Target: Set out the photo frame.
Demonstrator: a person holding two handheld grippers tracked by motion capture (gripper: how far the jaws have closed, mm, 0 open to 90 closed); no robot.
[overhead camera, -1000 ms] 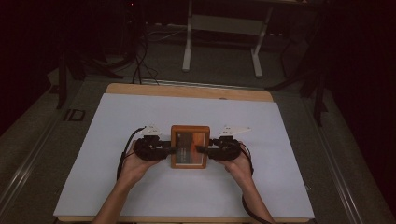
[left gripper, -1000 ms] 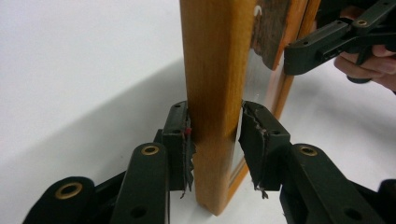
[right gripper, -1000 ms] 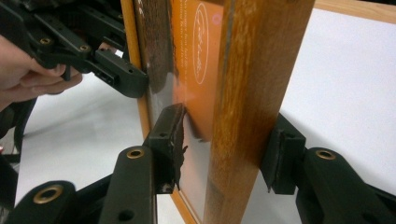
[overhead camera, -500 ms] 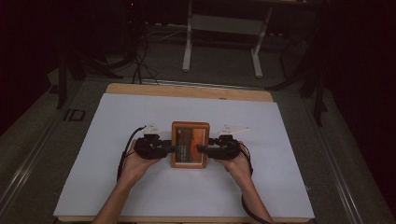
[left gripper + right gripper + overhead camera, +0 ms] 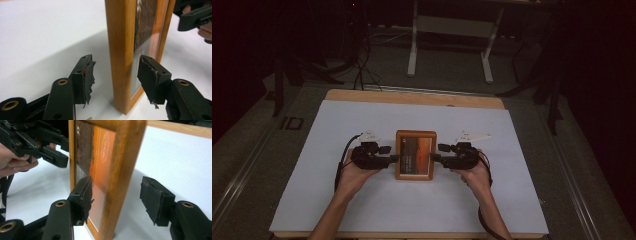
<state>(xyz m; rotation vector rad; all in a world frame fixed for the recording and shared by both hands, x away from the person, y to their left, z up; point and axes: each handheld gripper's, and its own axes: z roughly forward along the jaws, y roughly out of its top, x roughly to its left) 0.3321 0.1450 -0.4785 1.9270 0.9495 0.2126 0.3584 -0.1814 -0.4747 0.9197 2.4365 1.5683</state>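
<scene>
1. Wooden picture frame sits mid-table on the white table cover, between the two grippers, w/ the hands coming in from the near edge.
2. Left gripper: its jaws straddle the frame's left side rail. In the left gripper view the wood edge stands between the pads, w/ a gap on both sides, so it's released, not pinching. Jaws have just been opening, frame edge still between them.
3. Right gripper: same on the frame's right rail. In the right gripper view the rail is between the pads; far pad is clearly off the wood, near pad is over the glass face, contact there can't tell. Reads as let go; jaws have just been opening too.
4. Pad rubber on both is torn and ragged.
5. Writing: the insert behind the glass is orange + dark brown, w/ a faint round logo near the top in the right gripper view and some white marks; too blurred to read, no brand legible.
6. Orientation: in the high view, long axis runs near-to-far across the table, short sides facing the person and the far edge. Pic side faces up toward the camera.
7. Grippers point inward at each other, one per long side.
</scene>
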